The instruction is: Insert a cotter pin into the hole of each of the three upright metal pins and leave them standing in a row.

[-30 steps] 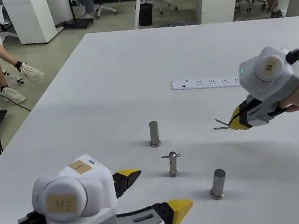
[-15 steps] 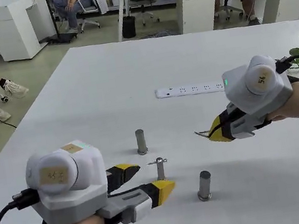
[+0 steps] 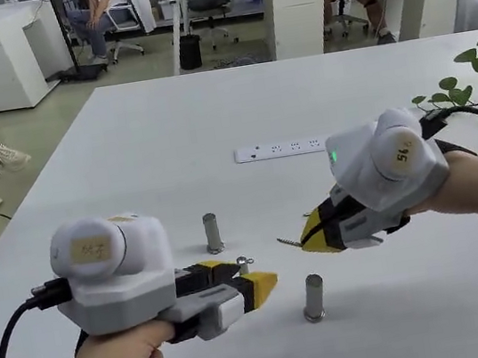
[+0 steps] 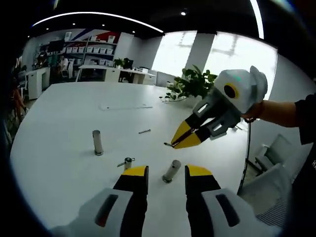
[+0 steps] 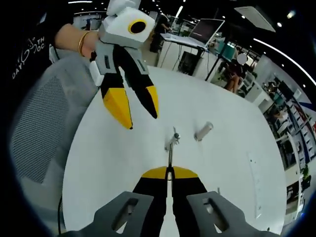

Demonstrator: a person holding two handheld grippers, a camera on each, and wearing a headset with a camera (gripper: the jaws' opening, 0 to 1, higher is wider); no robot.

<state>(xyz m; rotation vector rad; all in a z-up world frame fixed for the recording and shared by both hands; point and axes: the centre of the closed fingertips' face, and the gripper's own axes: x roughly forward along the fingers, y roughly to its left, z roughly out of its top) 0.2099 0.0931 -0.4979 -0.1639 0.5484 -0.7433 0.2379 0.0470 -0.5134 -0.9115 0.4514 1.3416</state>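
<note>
Right gripper [image 3: 312,231], clenched on cotter pin [image 3: 290,242], has neared bare front pin [image 3: 312,297]; left gripper [image 4: 166,172], jaws apart, moved in. Insertion looks imminent.

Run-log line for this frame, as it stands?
left gripper open | right gripper shut on cotter pin | middle metal pin pinned | far metal pin, near metal pin empty

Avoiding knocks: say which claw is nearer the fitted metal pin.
Left. The left claw is open beside the fitted metal pin; the right claw, holding a cotter pin, hangs farther off.
</note>
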